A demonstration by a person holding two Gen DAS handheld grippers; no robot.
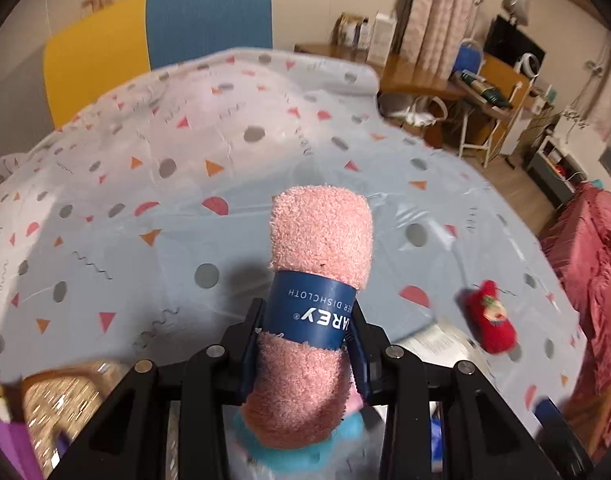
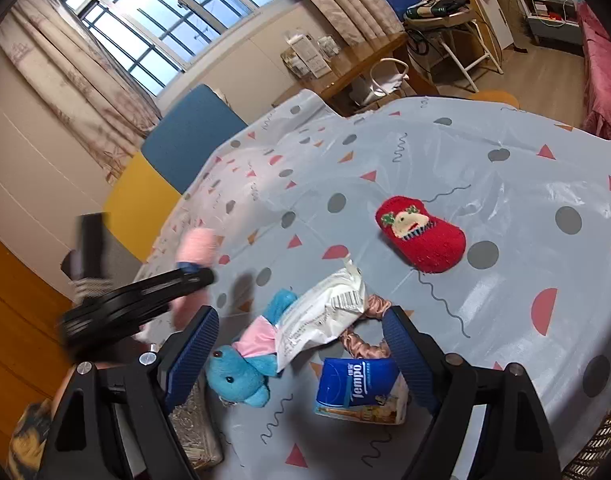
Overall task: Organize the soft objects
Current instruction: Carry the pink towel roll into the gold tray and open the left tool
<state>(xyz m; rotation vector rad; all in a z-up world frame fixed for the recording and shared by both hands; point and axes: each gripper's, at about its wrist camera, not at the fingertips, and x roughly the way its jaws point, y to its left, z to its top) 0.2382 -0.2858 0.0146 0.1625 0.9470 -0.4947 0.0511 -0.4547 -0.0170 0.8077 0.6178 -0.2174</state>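
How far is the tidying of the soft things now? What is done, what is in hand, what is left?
Done: nothing visibly put away yet. In hand: the left tongs grip the rolled pink dishcloth, lifted off the table. Left: the red sock, blue teddy, white wipes pack, pink scrunchie and tissue pack lie loose. The right tongs hang open, empty, above them.

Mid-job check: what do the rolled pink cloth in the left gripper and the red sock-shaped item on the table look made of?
Rolled pink cloth: fluffy looped pile, probably microfibre terry; its glossy blue paper band reads DISHCLOTH. Red sock-shaped item: fuzzy, apparently knitted yarn, matte, with a stitched-looking picture.
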